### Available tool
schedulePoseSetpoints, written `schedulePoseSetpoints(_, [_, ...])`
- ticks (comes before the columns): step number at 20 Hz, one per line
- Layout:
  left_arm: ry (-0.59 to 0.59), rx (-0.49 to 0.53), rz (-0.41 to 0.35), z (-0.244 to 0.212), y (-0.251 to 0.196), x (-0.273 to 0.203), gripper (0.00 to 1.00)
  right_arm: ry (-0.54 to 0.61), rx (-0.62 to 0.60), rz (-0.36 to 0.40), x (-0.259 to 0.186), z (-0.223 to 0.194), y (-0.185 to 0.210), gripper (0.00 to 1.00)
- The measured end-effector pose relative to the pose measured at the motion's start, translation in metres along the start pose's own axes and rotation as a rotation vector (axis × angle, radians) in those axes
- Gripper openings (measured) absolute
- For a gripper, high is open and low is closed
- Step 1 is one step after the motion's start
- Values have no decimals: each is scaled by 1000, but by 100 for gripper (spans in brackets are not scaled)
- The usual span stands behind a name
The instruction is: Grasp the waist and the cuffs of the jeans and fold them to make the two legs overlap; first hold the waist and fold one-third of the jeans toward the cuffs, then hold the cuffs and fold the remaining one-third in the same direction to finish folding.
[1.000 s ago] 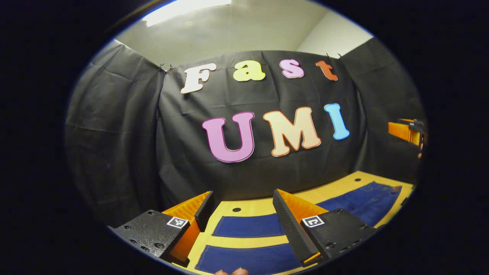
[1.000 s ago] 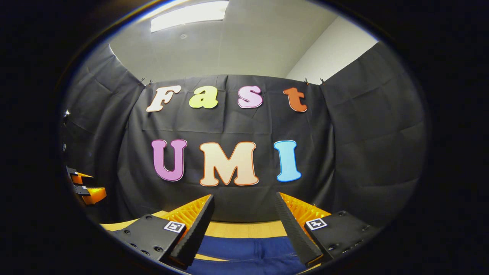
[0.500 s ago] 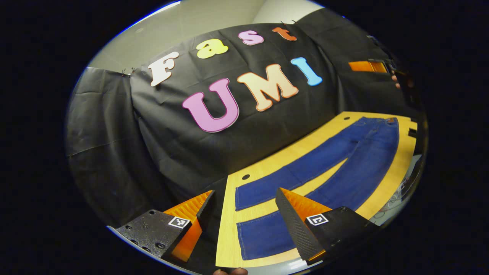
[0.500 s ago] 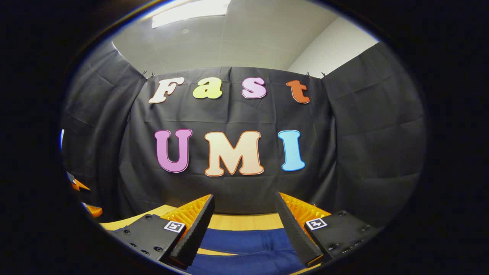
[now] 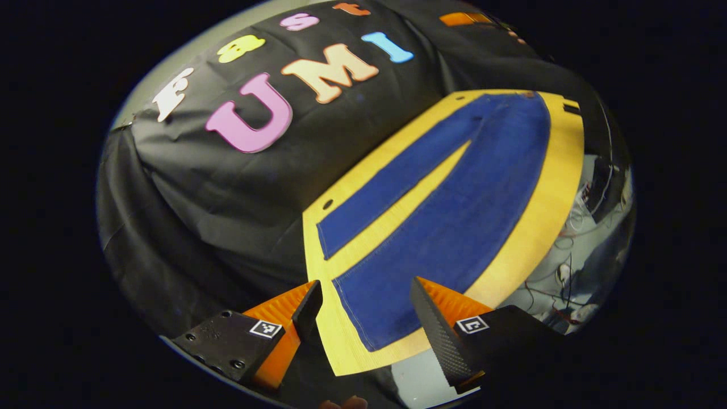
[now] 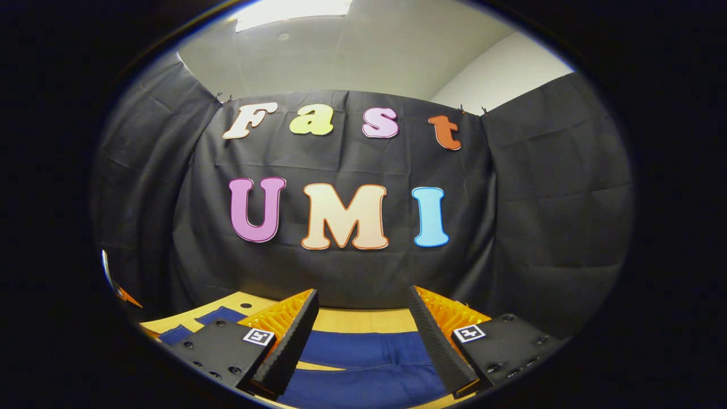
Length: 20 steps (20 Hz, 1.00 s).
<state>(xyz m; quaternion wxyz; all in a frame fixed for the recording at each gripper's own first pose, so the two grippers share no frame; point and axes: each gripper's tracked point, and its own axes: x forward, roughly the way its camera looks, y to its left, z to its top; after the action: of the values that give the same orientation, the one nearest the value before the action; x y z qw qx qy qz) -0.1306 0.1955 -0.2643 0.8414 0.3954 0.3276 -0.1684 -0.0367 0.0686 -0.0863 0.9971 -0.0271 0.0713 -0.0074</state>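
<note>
The jeans (image 5: pixel 454 199) lie lengthwise along the table (image 5: pixel 545 193), cuffs nearest the left gripper (image 5: pixel 363 315), waist beneath the right gripper (image 6: pixel 360 335); both grippers stand apart, empty.

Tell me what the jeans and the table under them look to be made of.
Jeans: dark blue denim, matte, judging by the woven look and the pale stitching along the cuff hems. Table: light yellowish wood or wood-look laminate, smooth, with faint straight grain lines; which of the two cannot be told.
</note>
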Motion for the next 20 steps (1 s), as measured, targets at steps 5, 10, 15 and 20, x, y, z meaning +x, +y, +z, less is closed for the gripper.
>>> schedulePoseSetpoints(5, [116,82,-61,-45,-18,16,95,15,-39,-23,-4,-4,-11,100])
schedulePoseSetpoints(10, [207,211,-92,-81,-24,28,96,34,-54,-43,-3,-10,-22,99])
schedulePoseSetpoints(15, [230,305,-123,-92,-27,43,94,50,-74,-55,-3,-20,-26,99])
schedulePoseSetpoints(20, [222,359,-180,-87,-25,63,87,55,-79,-82,-5,-23,-32,100])
